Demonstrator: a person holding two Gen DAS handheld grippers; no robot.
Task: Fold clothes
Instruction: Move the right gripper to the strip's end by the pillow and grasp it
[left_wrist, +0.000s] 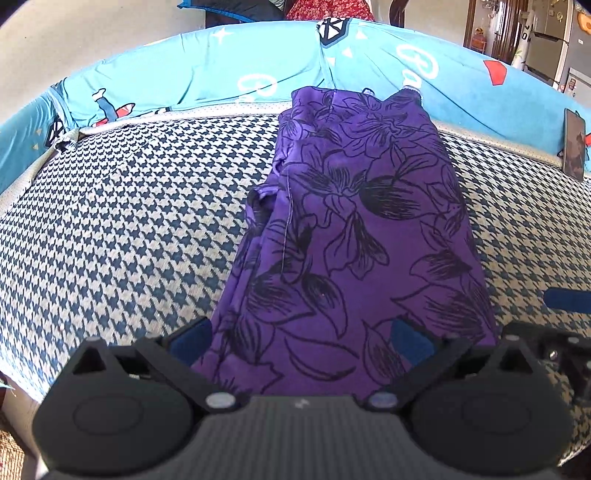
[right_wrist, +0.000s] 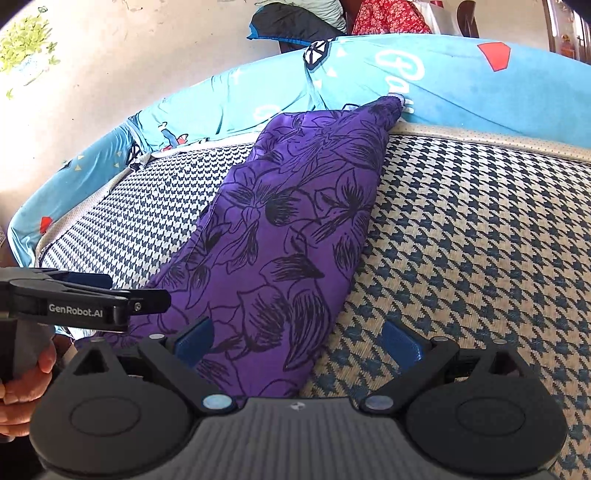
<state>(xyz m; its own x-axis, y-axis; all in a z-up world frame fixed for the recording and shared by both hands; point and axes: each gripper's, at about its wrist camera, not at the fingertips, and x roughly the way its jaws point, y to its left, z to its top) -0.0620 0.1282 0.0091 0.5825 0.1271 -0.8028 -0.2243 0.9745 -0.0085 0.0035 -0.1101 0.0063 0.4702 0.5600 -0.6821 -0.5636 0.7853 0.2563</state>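
A thin purple garment (left_wrist: 354, 236) of smooth, faintly sheened cloth, printed with black flowers, is being seen lying on the coarse woven houndstooth cover (left_wrist: 129, 221). The turquoise sheet (left_wrist: 229, 70) along the far edge is being observed as soft, matt cloth. Matt black plastic with blue pads is being noted on the left gripper (left_wrist: 301, 338) and right gripper (right_wrist: 297, 341).
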